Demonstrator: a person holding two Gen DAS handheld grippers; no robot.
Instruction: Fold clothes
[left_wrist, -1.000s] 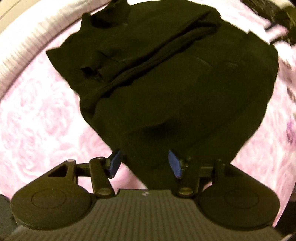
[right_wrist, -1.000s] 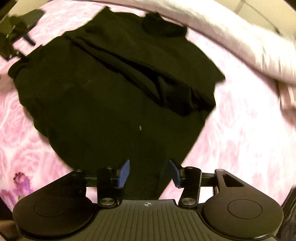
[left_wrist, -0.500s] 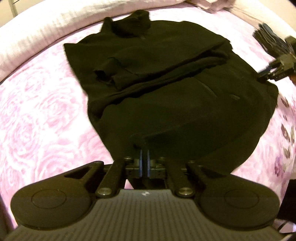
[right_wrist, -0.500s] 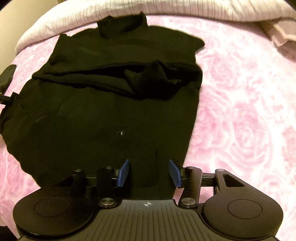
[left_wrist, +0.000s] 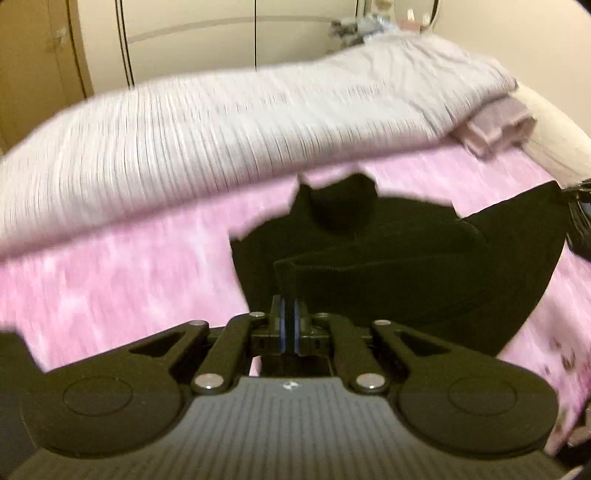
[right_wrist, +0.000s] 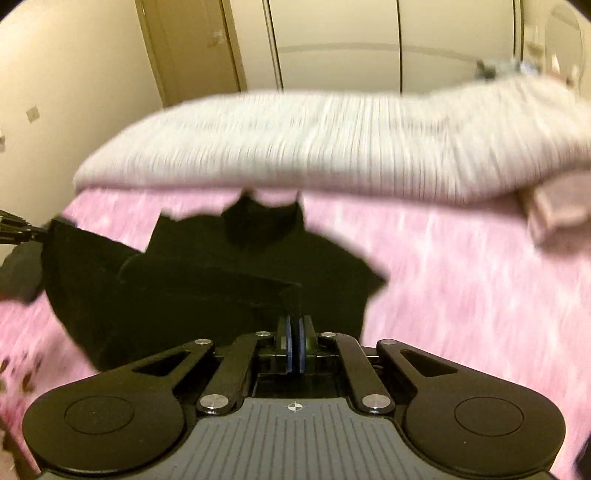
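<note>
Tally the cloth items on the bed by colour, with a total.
Black: 1, the sweater
Pink: 1, the bedspread
White: 1, the ribbed blanket
Mauve: 1, the folded cloth
Total: 4

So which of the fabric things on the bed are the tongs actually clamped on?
The black sweater, the only dark piece. The left tongs and right tongs pinch its hem; the white ribbed blanket lies untouched behind.

R gripper (right_wrist: 295, 347) now clamped on sweater (right_wrist: 207, 295) hem w/ L (left_wrist: 289, 325); hem lifted up
</note>
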